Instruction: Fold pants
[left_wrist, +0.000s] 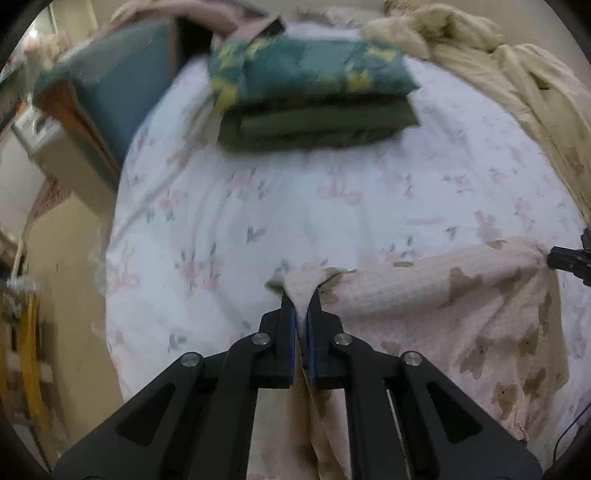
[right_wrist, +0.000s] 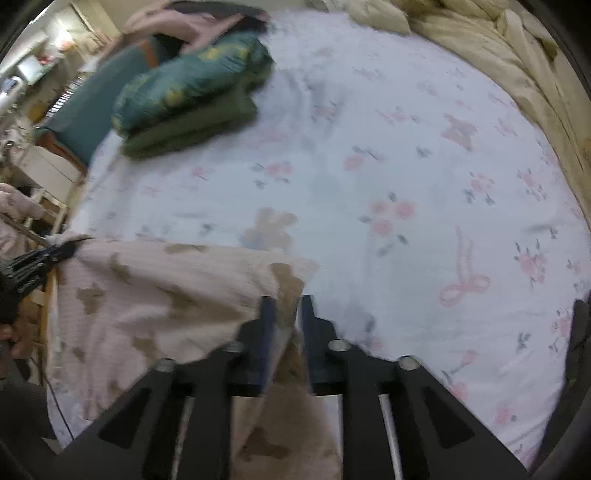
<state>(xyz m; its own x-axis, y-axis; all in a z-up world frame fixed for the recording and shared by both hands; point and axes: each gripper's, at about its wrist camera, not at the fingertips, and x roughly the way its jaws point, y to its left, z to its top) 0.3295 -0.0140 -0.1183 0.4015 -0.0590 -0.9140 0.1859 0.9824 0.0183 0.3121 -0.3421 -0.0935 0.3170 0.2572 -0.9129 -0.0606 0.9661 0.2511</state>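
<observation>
Pale pink pants with brown bear shapes (left_wrist: 461, 314) hang stretched between my two grippers above the bed. My left gripper (left_wrist: 301, 299) is shut on the pants' left top corner. My right gripper (right_wrist: 286, 306) is shut on the other corner of the pants (right_wrist: 166, 295). The right gripper's tip shows at the right edge of the left wrist view (left_wrist: 569, 258); the left gripper's tip shows at the left edge of the right wrist view (right_wrist: 44, 258). The cloth sags below both grippers.
The bed has a white floral sheet (left_wrist: 332, 192). A stack of folded clothes, teal-yellow on dark green (left_wrist: 314, 96), lies at the far side. A beige blanket (left_wrist: 517, 74) is heaped at the right. A teal headboard (left_wrist: 110, 92) and furniture stand at the left.
</observation>
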